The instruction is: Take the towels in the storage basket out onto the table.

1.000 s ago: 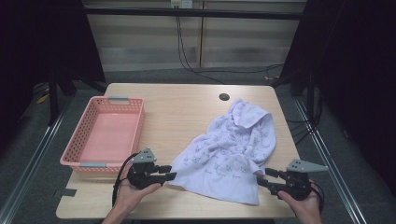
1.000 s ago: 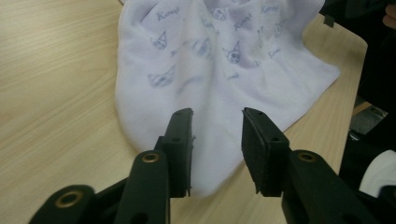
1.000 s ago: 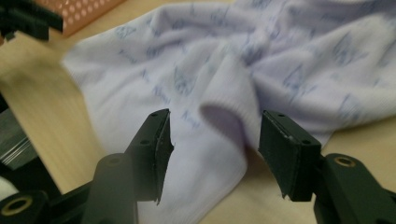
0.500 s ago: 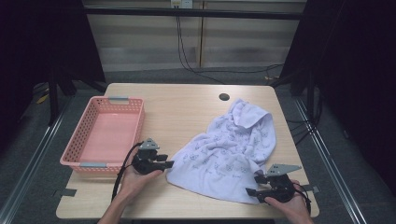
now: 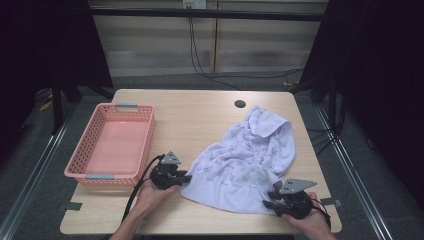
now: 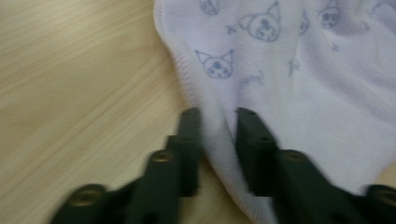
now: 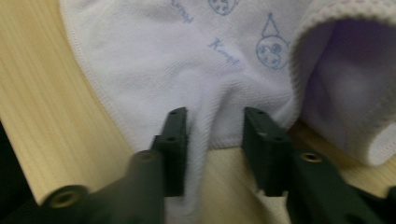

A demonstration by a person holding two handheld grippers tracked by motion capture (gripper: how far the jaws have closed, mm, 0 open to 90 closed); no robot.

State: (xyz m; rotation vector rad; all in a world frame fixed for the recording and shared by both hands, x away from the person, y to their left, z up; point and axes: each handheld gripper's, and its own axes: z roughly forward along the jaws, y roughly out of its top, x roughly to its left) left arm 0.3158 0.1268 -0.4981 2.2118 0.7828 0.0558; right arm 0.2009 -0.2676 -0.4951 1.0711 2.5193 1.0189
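A pale lilac towel (image 5: 250, 160) with small blue cartoon prints lies rumpled on the right half of the wooden table (image 5: 200, 115). My left gripper (image 5: 186, 178) sits at the towel's near left corner. In the left gripper view its jaws (image 6: 218, 126) have just been closing and pinch a raised fold of the towel (image 6: 303, 84) at its hem. My right gripper (image 5: 267, 200) is at the near right corner. Its jaws (image 7: 214, 126) have also just been closing, and a ridge of towel (image 7: 187, 56) is bunched between them.
A pink plastic basket (image 5: 85, 150) with nothing in it stands at the table's left side. A dark round hole (image 5: 240, 104) is in the tabletop near the far edge. Bare wood lies between basket and towel. The front table edge is just behind both hands.
Both hands have come down onto the towel's near corners, the left one moving right to the hem. Both pairs of jaws closed on cloth.
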